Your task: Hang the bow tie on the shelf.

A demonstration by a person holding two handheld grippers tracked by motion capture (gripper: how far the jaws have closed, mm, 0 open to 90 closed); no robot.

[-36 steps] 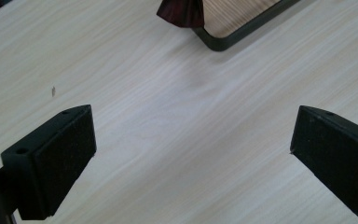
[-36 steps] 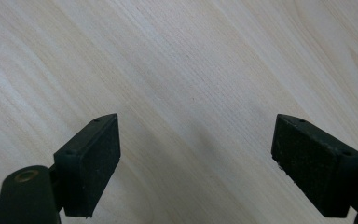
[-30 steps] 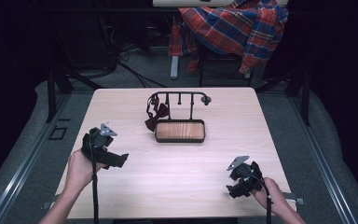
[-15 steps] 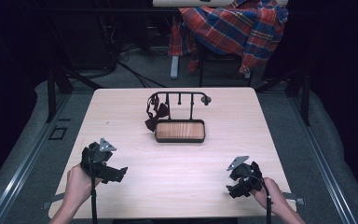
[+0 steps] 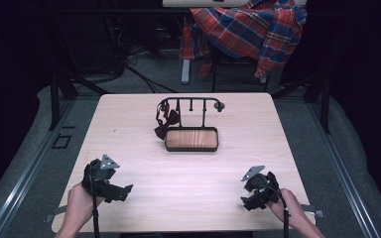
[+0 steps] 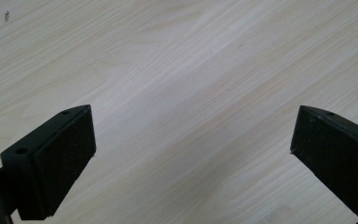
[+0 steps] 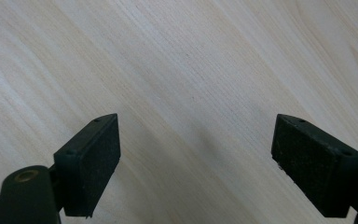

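Evidently nothing is underway: the left gripper (image 5: 121, 192) and right gripper (image 5: 246, 201), jaws wide and empty, rest near the pale wooden table's (image 5: 129, 129) front edge, well apart from the dark bow tie (image 5: 165, 124) hanging on the black wire rack (image 5: 191, 103) above its wooden tray (image 5: 191, 139).

A black hook stand with a wooden tray base (image 5: 191, 139) sits on a pale wooden table (image 5: 188, 198), a dark bow tie (image 5: 165, 124) hanging at its left; left gripper (image 5: 121, 192) and right gripper (image 5: 248, 198) rest well nearer the person.
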